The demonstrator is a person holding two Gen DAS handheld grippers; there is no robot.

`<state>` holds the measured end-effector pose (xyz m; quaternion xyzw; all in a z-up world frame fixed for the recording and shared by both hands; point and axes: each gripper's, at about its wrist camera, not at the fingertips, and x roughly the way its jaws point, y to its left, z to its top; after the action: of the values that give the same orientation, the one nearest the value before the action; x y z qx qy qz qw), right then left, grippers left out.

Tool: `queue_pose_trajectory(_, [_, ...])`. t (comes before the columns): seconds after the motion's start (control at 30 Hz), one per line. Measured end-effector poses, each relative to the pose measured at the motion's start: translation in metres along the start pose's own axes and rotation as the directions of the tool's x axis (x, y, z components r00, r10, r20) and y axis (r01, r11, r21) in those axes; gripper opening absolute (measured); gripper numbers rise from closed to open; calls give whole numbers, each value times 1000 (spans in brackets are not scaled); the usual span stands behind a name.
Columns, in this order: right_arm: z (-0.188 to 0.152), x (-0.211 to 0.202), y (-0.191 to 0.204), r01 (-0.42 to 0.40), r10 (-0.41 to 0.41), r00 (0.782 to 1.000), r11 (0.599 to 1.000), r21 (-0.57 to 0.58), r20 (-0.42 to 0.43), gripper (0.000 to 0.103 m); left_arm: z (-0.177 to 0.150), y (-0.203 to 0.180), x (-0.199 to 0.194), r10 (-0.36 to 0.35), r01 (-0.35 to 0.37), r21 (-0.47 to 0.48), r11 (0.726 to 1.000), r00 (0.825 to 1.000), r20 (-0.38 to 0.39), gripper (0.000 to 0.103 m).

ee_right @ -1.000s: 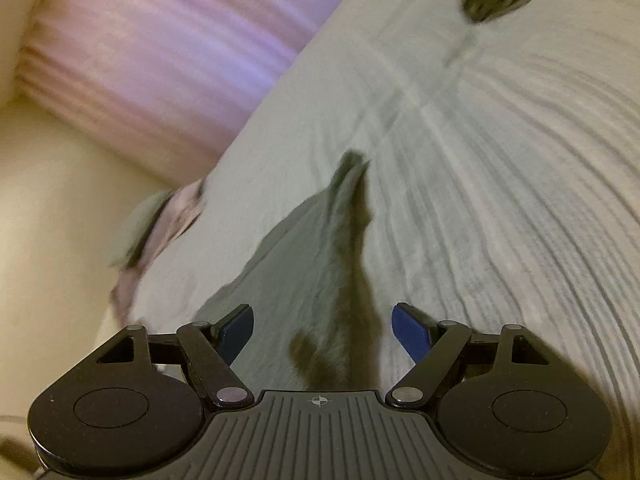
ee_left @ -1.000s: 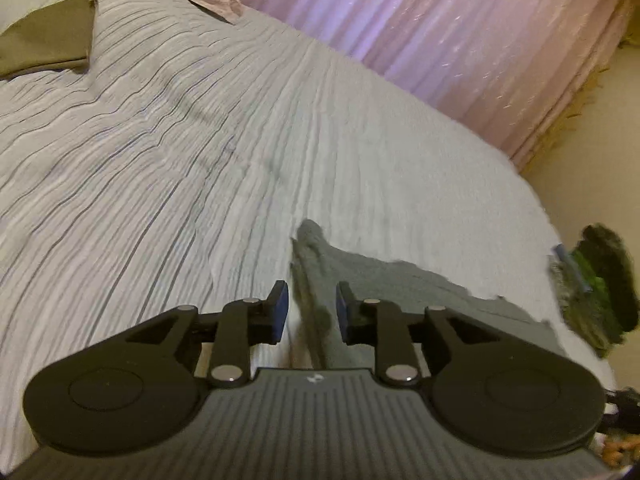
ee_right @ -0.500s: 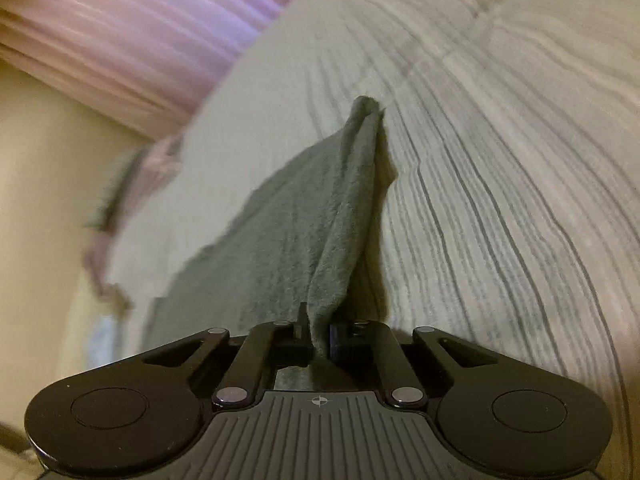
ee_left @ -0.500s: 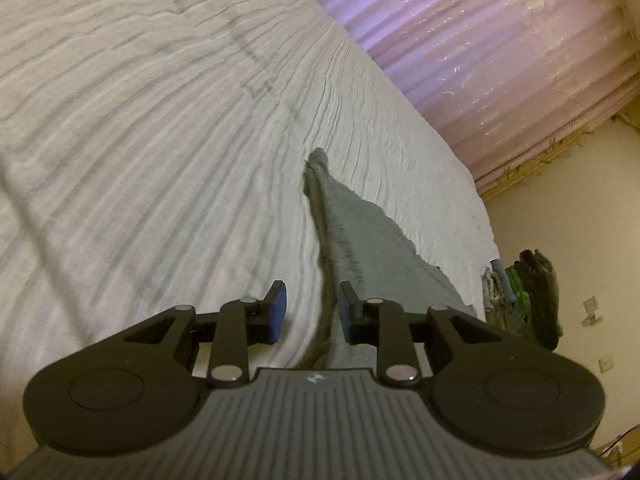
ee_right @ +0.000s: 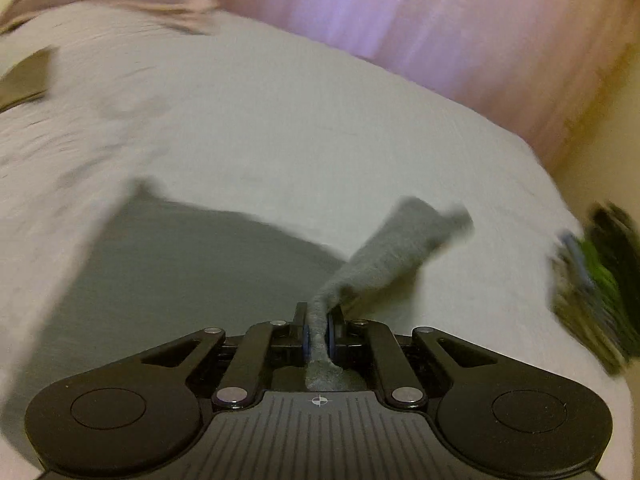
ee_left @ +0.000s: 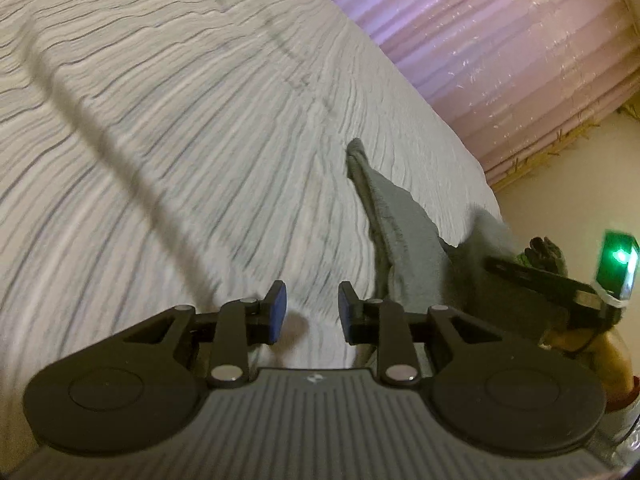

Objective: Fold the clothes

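Right tool clamps grey cloth over the bed.
Left tool hangs beside the cloth, jaws apart, gripping nothing.

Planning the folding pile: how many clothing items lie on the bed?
2: a grey garment pinched in the right hand-held gripper, and an olive one at the bed's far end. Others may be out of view.

Ribbed white bedspread, pink curtain behind, cream floor.
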<state>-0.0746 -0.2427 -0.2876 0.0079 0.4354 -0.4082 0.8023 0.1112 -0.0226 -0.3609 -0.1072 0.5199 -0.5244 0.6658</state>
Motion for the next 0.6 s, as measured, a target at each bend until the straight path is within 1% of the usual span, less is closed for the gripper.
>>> queue_pose_trajectory(0.03, [-2, 2, 23, -27, 27, 1000, 999, -25, -2, 24, -2, 2, -3, 0, 0, -7, 1000, 1000, 4, 22])
queue_pose_trajectory(0.07, [-8, 3, 40, -46, 46, 999, 998, -49, -5, 69, -4, 4, -5, 0, 0, -13, 1000, 1000, 7, 22])
queue_pose_trajectory(0.1, [-15, 3, 55, -55, 55, 999, 996, -73, 0, 88, -5, 6, -8, 1, 0, -20, 1000, 1000, 11, 22])
queue_pose_trajectory(0.13, [-24, -2, 67, -53, 56, 998, 994, -99, 26, 99, -7, 8, -11, 1, 0, -26, 1000, 1000, 14, 22])
queue_pose_trajectory(0.17, [-33, -11, 71, -46, 54, 997, 992, -118, 60, 99, -9, 11, -13, 1, 0, -33, 999, 1000, 18, 22])
queue_pose_trajectory(0.2, [-43, -20, 69, -68, 76, 994, 991, -113, 77, 99, -11, 13, -16, 1, 0, -39, 999, 1000, 21, 22])
queue_pose_trajectory(0.23, [-50, -31, 63, -110, 119, 989, 989, -95, 89, 99, -13, 15, -19, 2, 0, -46, 999, 1000, 25, 22])
queue_pose_trajectory(0.3, [-64, -55, 42, -211, 215, 969, 977, -39, 121, 99, -13, 11, -22, -4, 5, -49, 999, 1000, 30, 22])
queue_pose_trajectory(0.33, [-71, -65, 31, -250, 249, 959, 968, -10, 133, 99, -13, 6, -22, -10, 12, -46, 999, 999, 32, 22])
queue_pose_trajectory(0.37, [-79, -74, 15, -287, 280, 949, 958, 27, 146, 99, -11, 0, -20, -24, 25, -37, 999, 999, 32, 22])
queue_pose_trajectory(0.4, [-85, -77, -6, -310, 294, 944, 946, 91, 151, 99, -9, -8, -18, -39, 40, -26, 999, 999, 31, 22])
queue_pose_trajectory(0.43, [-90, -75, -29, -318, 295, 944, 932, 171, 149, 99, -5, -16, -13, -55, 56, -15, 998, 998, 27, 22])
queue_pose_trajectory(0.5, [-101, -68, -74, -328, 296, 944, 884, 332, 145, 98, 4, -34, 1, -88, 88, 6, 996, 996, 17, 22])
queue_pose_trajectory(0.53, [-110, -63, -97, -329, 296, 944, 848, 416, 144, 98, 9, -45, 12, -101, 101, 25, 995, 995, 7, 24])
queue_pose_trajectory(0.57, [-119, -55, -122, -328, 299, 944, 798, 506, 141, 97, 13, -57, 23, -110, 110, 45, 993, 994, -7, 25])
queue_pose_trajectory(0.6, [-128, -44, -146, -323, 303, 943, 731, 601, 138, 92, 17, -66, 35, -117, 118, 57, 991, 993, -24, 26])
